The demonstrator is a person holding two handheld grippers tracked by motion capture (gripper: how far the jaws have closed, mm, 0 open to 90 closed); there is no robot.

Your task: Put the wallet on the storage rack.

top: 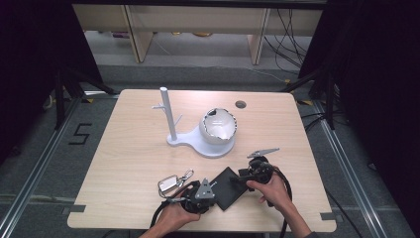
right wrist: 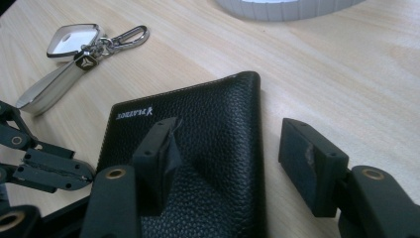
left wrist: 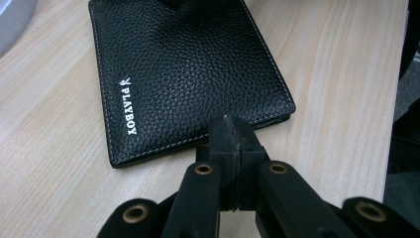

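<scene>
Our black leather wallet lies flat on the surface at lower centre. Our left claw, clenched empty, rests at its near edge, seemingly to steady it, while our right claw straddles one edge, released, ready to pinch.

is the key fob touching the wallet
Apart. The right gripper view shows bare table between the key fob and the wallet.

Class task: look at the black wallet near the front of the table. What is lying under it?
The wallet lies flat on the bare wooden table; wood shows all round its visible edges. Whatever might sit beneath its middle is covered by the leather, as are its contents, since it is closed.
</scene>
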